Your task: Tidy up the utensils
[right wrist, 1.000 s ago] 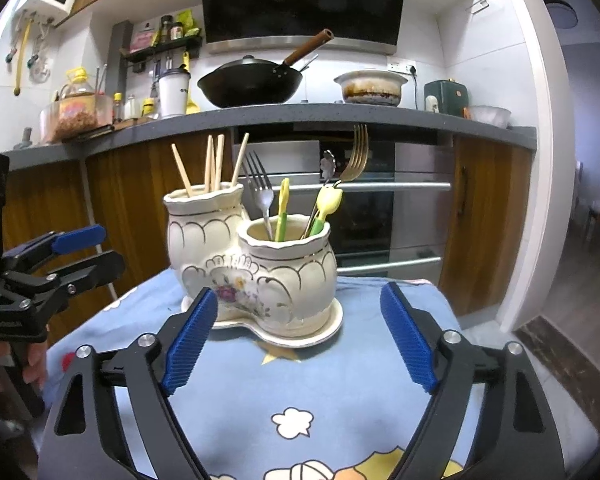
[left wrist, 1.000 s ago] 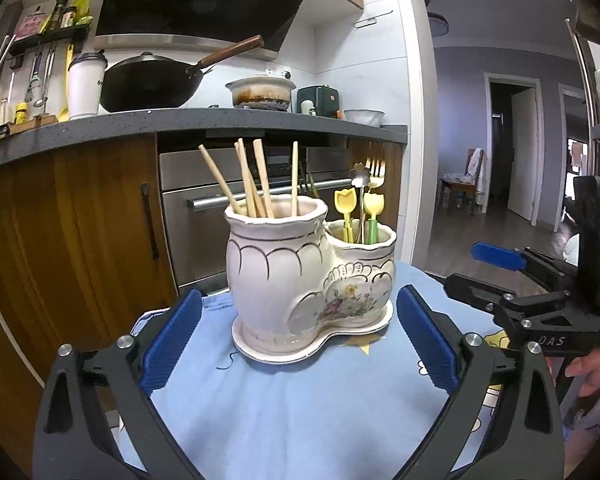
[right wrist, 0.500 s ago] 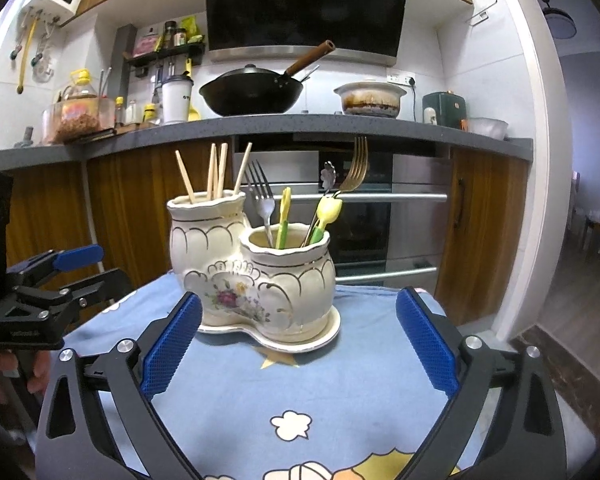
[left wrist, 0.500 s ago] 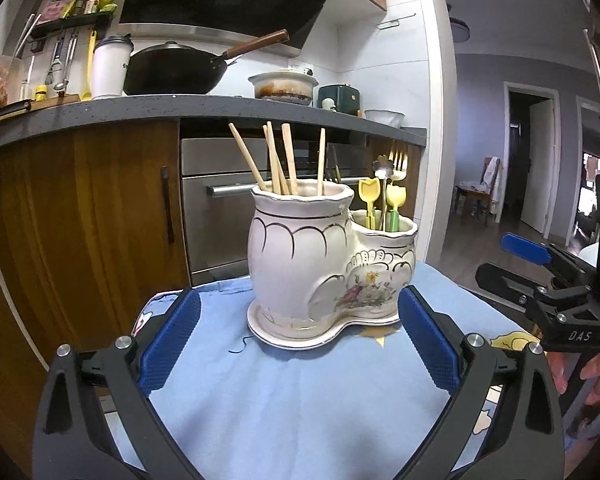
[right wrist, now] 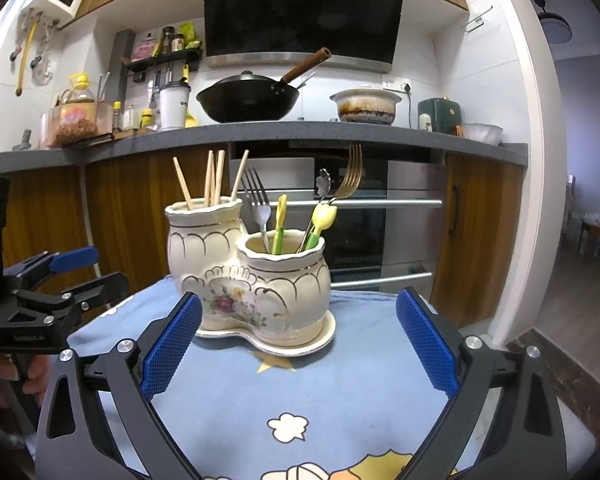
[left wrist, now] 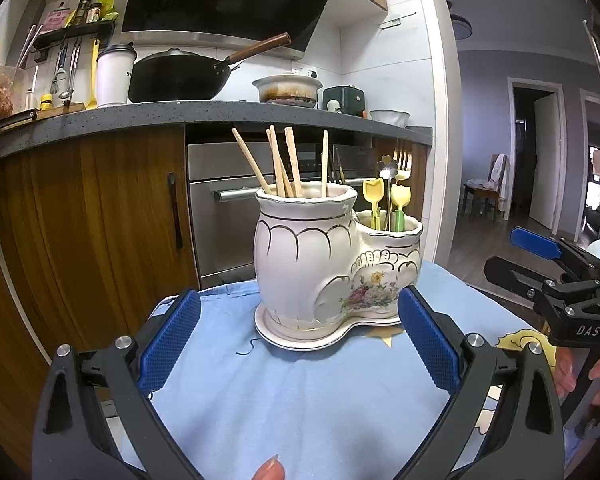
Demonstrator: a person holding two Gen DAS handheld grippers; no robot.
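A white ceramic double-pot holder (left wrist: 324, 264) (right wrist: 252, 276) stands on its saucer on the blue cloth. Its taller pot holds several wooden chopsticks (left wrist: 284, 162) (right wrist: 214, 178). The lower pot holds forks (right wrist: 256, 200), a spoon and yellow-green tulip-topped utensils (left wrist: 386, 204) (right wrist: 320, 220). My left gripper (left wrist: 298, 338) is open, its blue pads wide apart just short of the holder with nothing between them. My right gripper (right wrist: 298, 340) is open too, empty, a little back from the holder. Each gripper shows at the edge of the other's view.
The blue cartoon-print cloth (right wrist: 300, 392) covers a small table. Behind it run wooden cabinets and a steel oven (right wrist: 380, 216) under a dark counter with a wok (right wrist: 252, 100), a clay pot and jars. A doorway and hallway (left wrist: 540, 160) open to the right.
The left view has swung so the holder sits further right and a little farther off. The right gripper's pads have spread wider and it has backed off slightly.
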